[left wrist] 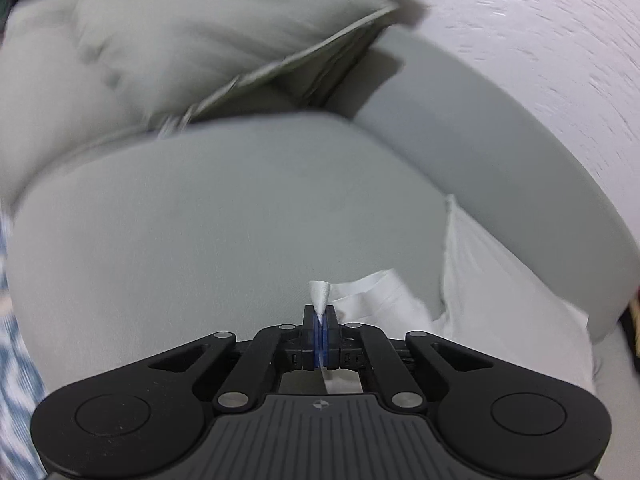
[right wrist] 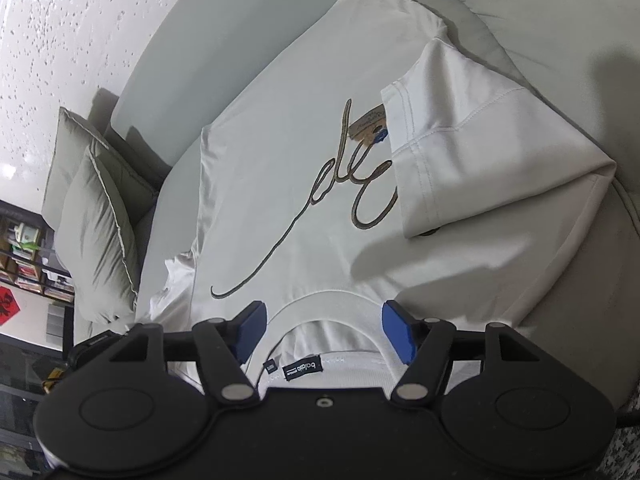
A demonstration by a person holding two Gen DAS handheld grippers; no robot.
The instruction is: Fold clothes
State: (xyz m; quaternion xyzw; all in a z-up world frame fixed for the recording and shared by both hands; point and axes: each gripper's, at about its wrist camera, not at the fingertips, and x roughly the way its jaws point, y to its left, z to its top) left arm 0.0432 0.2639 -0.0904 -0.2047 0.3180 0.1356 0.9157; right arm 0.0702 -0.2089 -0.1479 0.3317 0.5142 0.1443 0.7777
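Note:
A white T-shirt (right wrist: 304, 152) with a dark script line across its chest lies spread on the grey sofa seat (left wrist: 224, 220). Its right side and sleeve (right wrist: 480, 152) are folded over onto the chest. My right gripper (right wrist: 324, 330) is open and straddles the collar (right wrist: 320, 308); the blue pads (right wrist: 252, 328) stand apart on either side, and a black neck label (right wrist: 300, 368) shows just behind. In the left wrist view my left gripper (left wrist: 320, 320) is shut on a small peak of the shirt's white fabric (left wrist: 319, 292). More of the shirt (left wrist: 500, 312) trails to its right.
Grey-green pillows (right wrist: 100, 232) lean at the sofa's end and appear blurred at the top of the left wrist view (left wrist: 200, 40). A textured white wall (left wrist: 540, 40) runs behind the sofa back (left wrist: 500, 152). A bookshelf (right wrist: 24, 256) stands beyond the pillows. Blue-and-white patterned cloth (left wrist: 16, 360) sits at the left edge.

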